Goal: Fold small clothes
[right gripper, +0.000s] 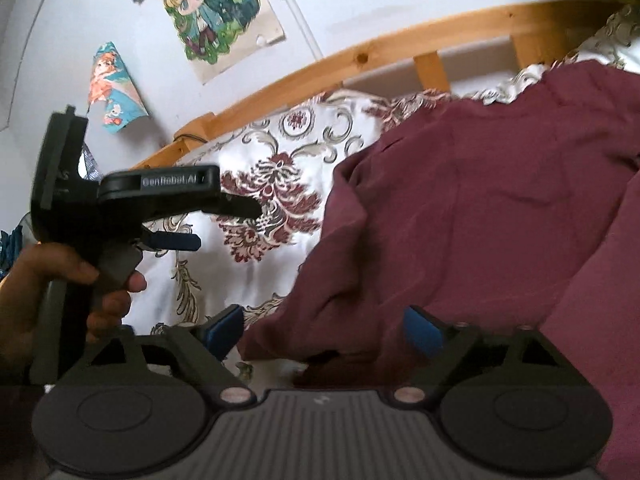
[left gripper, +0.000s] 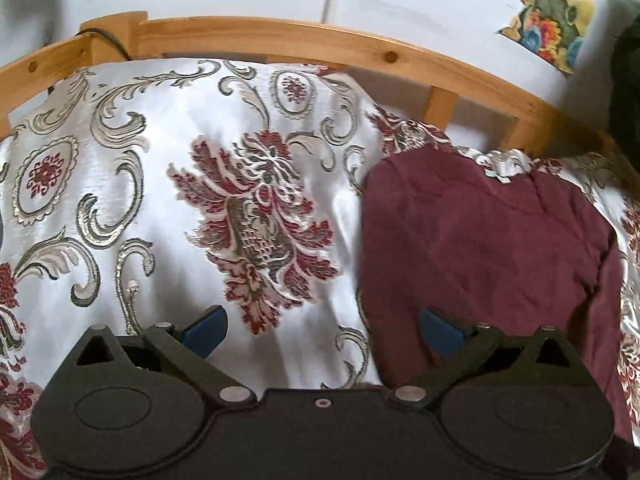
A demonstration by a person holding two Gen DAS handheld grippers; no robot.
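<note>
a bed with a pale wooden frame [left gripper: 256,38] carries a white bedspread [left gripper: 168,184] woven with red and grey flowers, posters [right gripper: 216,12] on the wall behind. a maroon garment [left gripper: 480,248] lies rumpled on the spread toward the right, one edge bunched and not yet squared. the left gripper [left gripper: 320,330], held in a person's hand [right gripper: 60,292], hangs over bare bedspread just beside the cloth, jaws spread wide and holding nothing. the right gripper [right gripper: 324,330] sits low at the garment's near edge [right gripper: 280,344], jaws well apart, cloth between them but seemingly not pinched. the fold looks barely begun; next, each gripper needs a firm hold on an edge.
</note>
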